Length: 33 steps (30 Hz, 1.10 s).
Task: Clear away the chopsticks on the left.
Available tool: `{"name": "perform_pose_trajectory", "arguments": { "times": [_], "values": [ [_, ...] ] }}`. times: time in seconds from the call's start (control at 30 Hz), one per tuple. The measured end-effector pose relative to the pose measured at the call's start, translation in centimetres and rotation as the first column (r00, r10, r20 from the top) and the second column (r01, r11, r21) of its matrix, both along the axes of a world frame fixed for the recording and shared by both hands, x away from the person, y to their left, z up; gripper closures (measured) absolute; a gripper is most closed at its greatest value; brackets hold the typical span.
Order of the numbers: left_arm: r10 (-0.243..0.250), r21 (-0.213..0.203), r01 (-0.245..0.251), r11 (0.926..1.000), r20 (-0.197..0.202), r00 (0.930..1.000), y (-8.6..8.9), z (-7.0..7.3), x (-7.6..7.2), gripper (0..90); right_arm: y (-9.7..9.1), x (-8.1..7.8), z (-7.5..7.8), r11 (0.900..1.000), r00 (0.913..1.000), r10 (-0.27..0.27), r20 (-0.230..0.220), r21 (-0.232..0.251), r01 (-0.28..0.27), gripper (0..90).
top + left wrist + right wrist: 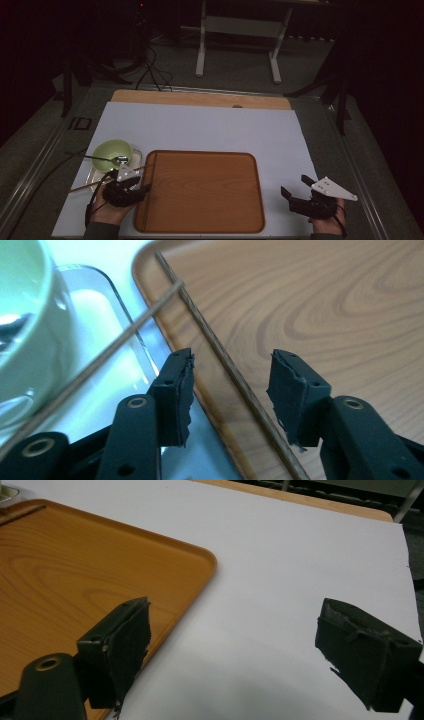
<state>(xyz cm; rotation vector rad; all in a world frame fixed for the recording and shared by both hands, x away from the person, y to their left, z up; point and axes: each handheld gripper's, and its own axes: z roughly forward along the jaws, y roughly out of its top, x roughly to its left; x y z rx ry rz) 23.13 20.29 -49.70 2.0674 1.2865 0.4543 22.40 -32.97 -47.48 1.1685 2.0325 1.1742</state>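
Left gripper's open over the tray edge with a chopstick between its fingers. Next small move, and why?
Probably lift the left gripper clear and shift to the second chopstick: one chopstick already lies inside the tray, untouched between open fingers, while the other leans across the tray's rim.

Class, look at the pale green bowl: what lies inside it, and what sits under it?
Inside the pale green bowl rests a metal spoon. Under the bowl is a clear rectangular tray on the white table cover. The bowl hides the middle of the tray.
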Motion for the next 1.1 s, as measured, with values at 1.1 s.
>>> {"name": "perform_pose_trajectory", "arguments": {
  "times": [1.1],
  "values": [
    [0.101, 0.053, -0.113, 0.9921, 0.196, 0.9753, 5.7, 1.9, -1.0, 37.8, -0.1, 0.0, 0.1, 1.0, 1.0, 0.0, 0.007, -0.002, 0.0, 14.0]
  ]
}}
